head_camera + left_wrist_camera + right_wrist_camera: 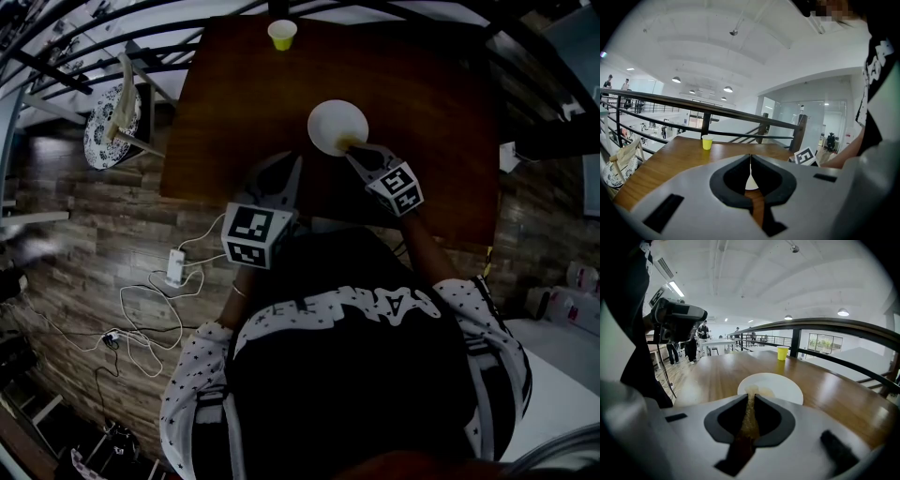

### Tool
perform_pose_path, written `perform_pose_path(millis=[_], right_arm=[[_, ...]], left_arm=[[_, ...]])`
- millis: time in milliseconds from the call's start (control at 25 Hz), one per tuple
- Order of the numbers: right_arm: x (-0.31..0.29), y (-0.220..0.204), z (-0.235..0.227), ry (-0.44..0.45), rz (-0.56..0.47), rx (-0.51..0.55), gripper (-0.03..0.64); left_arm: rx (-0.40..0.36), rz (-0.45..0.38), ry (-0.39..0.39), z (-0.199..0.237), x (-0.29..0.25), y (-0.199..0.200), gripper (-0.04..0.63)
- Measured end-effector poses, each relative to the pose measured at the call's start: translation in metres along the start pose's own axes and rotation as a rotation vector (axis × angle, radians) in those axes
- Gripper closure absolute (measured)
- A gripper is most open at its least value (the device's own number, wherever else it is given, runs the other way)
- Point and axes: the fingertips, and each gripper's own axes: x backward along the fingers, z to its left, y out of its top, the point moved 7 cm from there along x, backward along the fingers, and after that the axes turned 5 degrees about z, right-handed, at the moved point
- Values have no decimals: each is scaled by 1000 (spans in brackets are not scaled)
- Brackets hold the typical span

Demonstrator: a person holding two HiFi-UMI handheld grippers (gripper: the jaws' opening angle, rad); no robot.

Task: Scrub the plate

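head view: took in table (234,103) whole, dark wood, with plate (330,120) lying flat near mid-table. found right gripper (352,148) at plate's near rim and left gripper (296,161) just beside plate, over table's near part, touching nothing. placed cup (282,34) well apart at far edge. caught only a yellowish speck of sponge (349,145) at right jaw tips.

judged scrubbing as under way at most, likely early: sponge tip set on plate's near part, rest of plate white and bare, no suds or water seen anywhere. could not gauge any share already cleaned. by that reading, nearly whole surface yet to cover, with plate not steadied by left gripper.

right gripper view: settled what head view could not, namely jaws clenched on thin tan sponge, lying along the slot and reaching out onto plate. showed also a faint tan patch by sponge tip; could not tell smear from sponge. left gripper view: showed jaws pressed together on nothing, only a sliver of white plate visible through the slit. gave cup beyond, but no sponge. head view alone gave spacing of both grippers about plate.
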Motion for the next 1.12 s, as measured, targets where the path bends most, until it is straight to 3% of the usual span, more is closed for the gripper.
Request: perform_pose_path(millis=[160,360,720,1120], right_arm=[[0,0,3,8,24,35,568],[4,2,-5,-13,-72,-137,568],[20,5,-16,-19,-159,-251,568],[48,17,-20,-8,-209,-253,568]], left_arm=[[2,2,2,-2,2,-2,580],[7,8,21,1,7,-6,580],[-2,-5,39,-7,-2,2,580],[2,15,18,-34,-22,8,581]])
